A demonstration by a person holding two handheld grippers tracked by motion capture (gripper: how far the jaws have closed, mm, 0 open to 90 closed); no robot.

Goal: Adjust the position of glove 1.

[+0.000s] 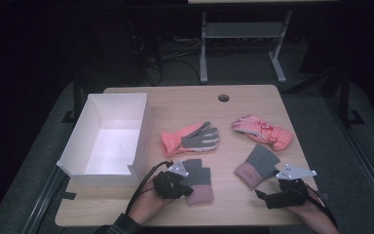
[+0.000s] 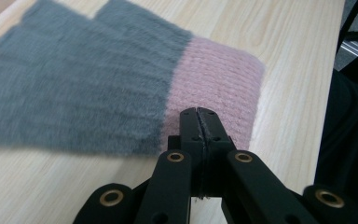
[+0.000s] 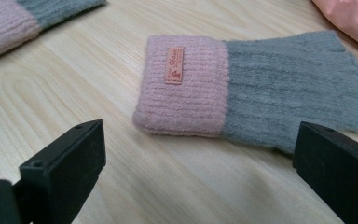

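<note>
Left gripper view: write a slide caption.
Left gripper shut on the pink cuff of a grey knit glove lying on the wooden table.

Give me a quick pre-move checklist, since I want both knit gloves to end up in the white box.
1. Left hand-held gripper shut on the left knit glove's pink cuff: ok.
2. Right hand-held gripper open, short of the right knit glove: ok.
3. White box empty: ok.
4. Coral gloves apart from both knit gloves: ok.
5. Grip firm enough to lift: cannot tell.
</note>
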